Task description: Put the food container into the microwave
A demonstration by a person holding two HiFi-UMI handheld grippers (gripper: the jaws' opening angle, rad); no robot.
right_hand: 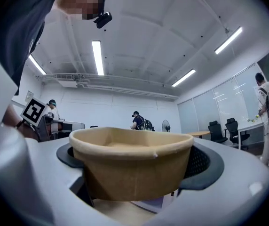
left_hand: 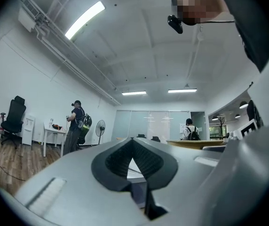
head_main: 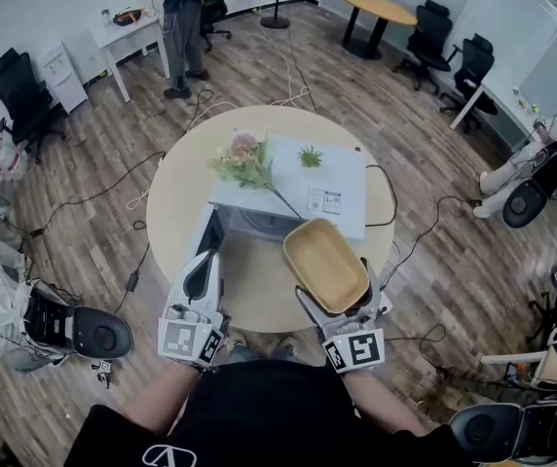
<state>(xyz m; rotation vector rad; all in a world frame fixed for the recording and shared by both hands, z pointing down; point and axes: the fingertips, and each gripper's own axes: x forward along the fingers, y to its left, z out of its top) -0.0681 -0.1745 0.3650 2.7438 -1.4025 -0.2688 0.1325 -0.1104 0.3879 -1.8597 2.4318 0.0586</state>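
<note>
Over round table point(head_main: 176, 197), wood floor point(head_main: 93, 154): right tongs point(head_main: 342, 307) grip container point(head_main: 324, 264).

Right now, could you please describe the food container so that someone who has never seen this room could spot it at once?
On the round table mid-room stands a white microwave; just in front of it, the right gripper holds the food container in its jaws. It is the only tan, empty tray, unlike the flowers and green plant atop the microwave.
</note>
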